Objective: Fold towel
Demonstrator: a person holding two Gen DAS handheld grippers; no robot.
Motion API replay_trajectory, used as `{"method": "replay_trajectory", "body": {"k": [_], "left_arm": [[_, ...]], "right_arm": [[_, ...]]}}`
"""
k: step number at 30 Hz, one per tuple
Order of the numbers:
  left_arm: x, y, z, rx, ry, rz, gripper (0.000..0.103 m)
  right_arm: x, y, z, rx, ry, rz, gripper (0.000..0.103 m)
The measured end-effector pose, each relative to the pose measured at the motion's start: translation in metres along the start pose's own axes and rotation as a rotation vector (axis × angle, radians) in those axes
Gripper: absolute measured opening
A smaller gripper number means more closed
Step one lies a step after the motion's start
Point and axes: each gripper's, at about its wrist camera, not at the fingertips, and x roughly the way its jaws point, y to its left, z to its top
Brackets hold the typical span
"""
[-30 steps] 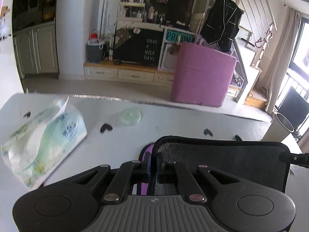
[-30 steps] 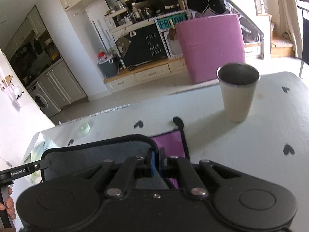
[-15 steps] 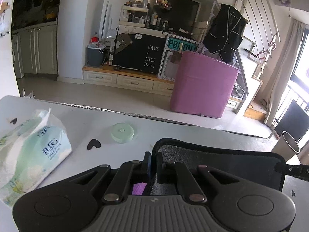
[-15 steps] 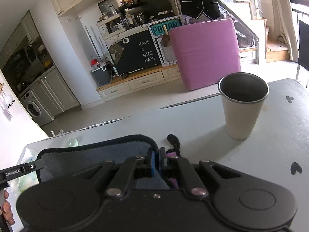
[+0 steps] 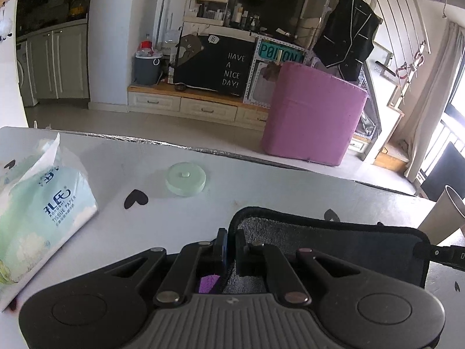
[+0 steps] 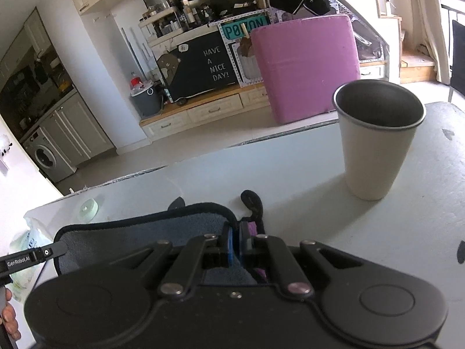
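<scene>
The towel is grey with black trim and a purple underside, held stretched between both grippers over the white table. My left gripper is shut on the towel's left corner. My right gripper is shut on the towel's right corner; a strip of purple and a black hanging loop show just past its fingers. The right gripper's finger shows at the right edge of the left wrist view, and the left gripper's finger at the left edge of the right wrist view.
A tissue pack lies at the table's left. A pale green round lid sits ahead of the left gripper. A beige metal cup stands ahead-right of the right gripper. The table's far edge runs beyond; a purple box stands on the floor.
Both grippers have carried the held towel edge forward across the table. The cup, lid and far edge have come closer, and less purple underside shows.
</scene>
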Motion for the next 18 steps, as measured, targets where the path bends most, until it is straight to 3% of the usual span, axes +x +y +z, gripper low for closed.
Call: {"method": "replay_trajectory", "body": {"k": [4,7,9,11,15,18], "left_arm": [[0.0004,-0.0001,-0.0012,0.000,0.000,0.009,0.007],[0.0019,0.0009,-0.0010,-0.027,0.024,0.012,0.016],[0.0051,0.0001,-0.0013,-0.032,0.063,0.036,0.028],[0.0078,0.0008,-0.0036,-0.024,0.088,0.042,0.037],[0.0084,0.0026,-0.0065,-0.034,0.124,0.050,0.070],[0.0021,0.0003,-0.0046,-0.035,0.112,0.042,0.087]], "right_arm": [[0.0034,0.0011,0.0002,-0.003,0.004,0.011,0.009],[0.0030,0.0027,0.0017,-0.007,0.001,0.009,0.031],[0.0023,0.0037,0.0019,-0.009,0.004,0.011,0.046],[0.0023,0.0045,0.0015,-0.012,0.017,0.021,0.050],[0.0001,0.0059,0.0004,-0.019,0.039,0.020,0.071],[-0.0046,0.0069,0.0007,-0.022,0.045,0.016,0.083]]}}
